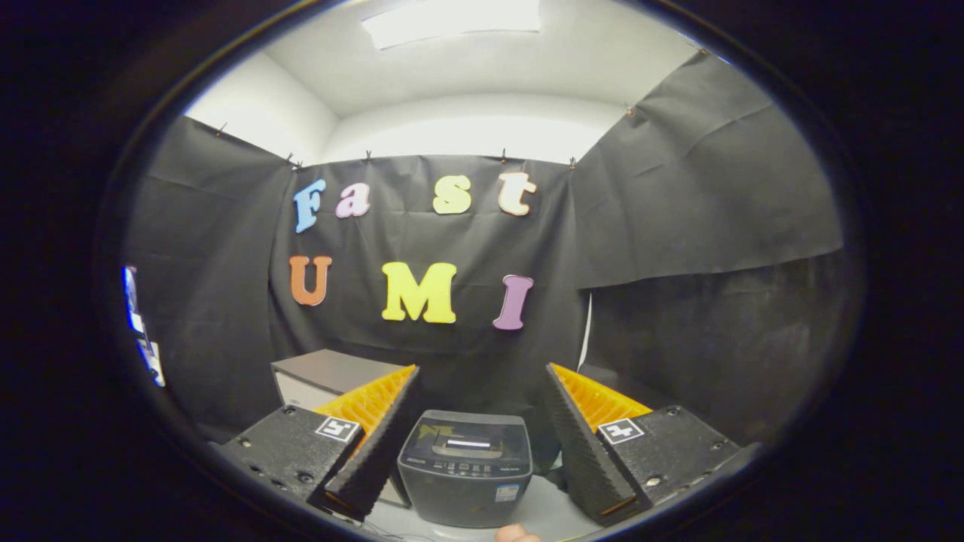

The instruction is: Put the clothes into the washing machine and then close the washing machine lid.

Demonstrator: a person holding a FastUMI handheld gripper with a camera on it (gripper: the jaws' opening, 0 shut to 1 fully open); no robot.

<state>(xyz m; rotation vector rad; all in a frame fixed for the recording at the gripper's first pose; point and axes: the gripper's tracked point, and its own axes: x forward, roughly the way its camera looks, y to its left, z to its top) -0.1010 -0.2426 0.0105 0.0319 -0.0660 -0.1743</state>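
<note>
Black cloth behind, washing machine (465, 467) between spread fingers, gripper (482, 406) empty

washing machine (465, 467); dark grey; upright; lid down; between fingers

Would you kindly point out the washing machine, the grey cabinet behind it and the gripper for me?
washing machine (465, 482), gripper view, on its front wall below the control panel.
grey cabinet (331, 370), gripper view, on its top surface.
gripper (482, 421), gripper view, midway between its open fingers, which flank the washing machine.
</note>
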